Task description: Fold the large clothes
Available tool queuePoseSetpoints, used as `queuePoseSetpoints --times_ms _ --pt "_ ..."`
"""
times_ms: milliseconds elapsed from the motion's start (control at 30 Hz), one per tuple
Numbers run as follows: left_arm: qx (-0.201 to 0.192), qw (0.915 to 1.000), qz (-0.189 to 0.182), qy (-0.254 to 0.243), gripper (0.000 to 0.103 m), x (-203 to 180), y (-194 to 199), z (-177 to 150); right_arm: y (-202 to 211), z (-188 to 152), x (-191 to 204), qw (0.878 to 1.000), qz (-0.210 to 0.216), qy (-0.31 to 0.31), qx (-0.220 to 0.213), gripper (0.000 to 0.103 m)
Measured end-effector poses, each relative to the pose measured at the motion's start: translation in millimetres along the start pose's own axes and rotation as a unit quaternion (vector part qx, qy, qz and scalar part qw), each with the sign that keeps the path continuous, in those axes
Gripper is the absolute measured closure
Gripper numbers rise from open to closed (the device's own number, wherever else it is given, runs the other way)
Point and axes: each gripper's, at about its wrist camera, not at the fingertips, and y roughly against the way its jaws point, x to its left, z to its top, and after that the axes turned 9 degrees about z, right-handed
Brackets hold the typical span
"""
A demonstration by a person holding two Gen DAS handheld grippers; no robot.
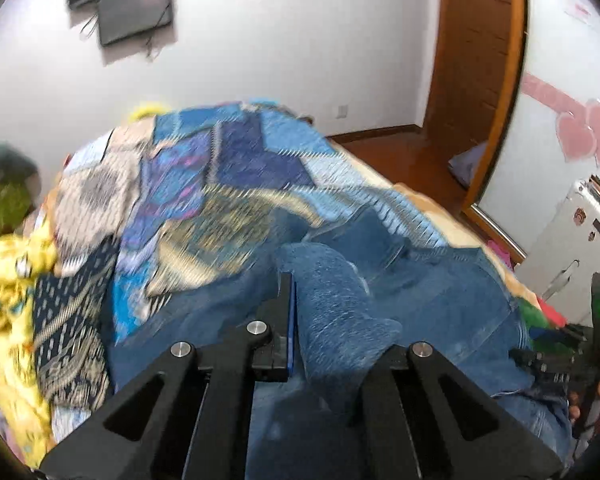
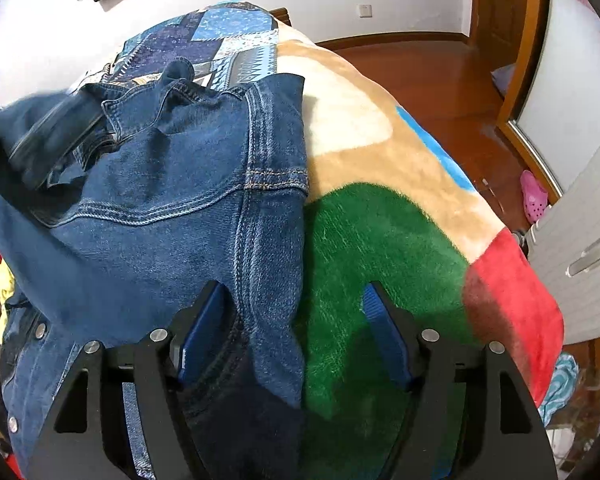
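Observation:
A blue denim jacket [image 2: 160, 208] lies spread on the bed, over a plush blanket [image 2: 380, 248] in green, tan and red. My right gripper [image 2: 296, 332] is open, its jaws astride the jacket's right edge at the hem, with its left blue pad [image 2: 204, 332] over denim. In the left wrist view my left gripper [image 1: 332, 320] is shut on a bunched fold of the jacket [image 1: 332, 300], which hides the right finger. The view is blurred. The right gripper's body [image 1: 580, 360] shows at the far right.
A blue patchwork quilt [image 1: 220, 176] covers the far part of the bed. Yellow and patterned clothes [image 1: 16, 300] are piled at the left. A white cabinet [image 2: 580, 248] and a wooden door frame [image 1: 500, 80] stand to the right, over a wooden floor.

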Motion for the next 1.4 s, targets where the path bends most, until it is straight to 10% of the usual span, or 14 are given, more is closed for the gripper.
queuePoseSetpoints --times_ms 167,467,900,1400 --pt "0.053 0.9983 0.015 0.016 0.093 24 -4 -52 -4 -1 7 1.0 -0.019 0.013 0.0 0.027" --pt "0.123 0.9816 0.0 0.146 0.05 79 -14 -122 -5 1 6 1.0 -0.017 0.014 0.01 0.026" --pt "0.108 0.9801 0.043 0.161 0.04 112 11 -149 -6 1 7 0.999 -0.024 0.015 0.014 0.025" --pt "0.141 0.9625 -0.019 0.231 0.034 134 -1 -181 -7 1 8 0.999 -0.028 0.016 0.017 0.025"
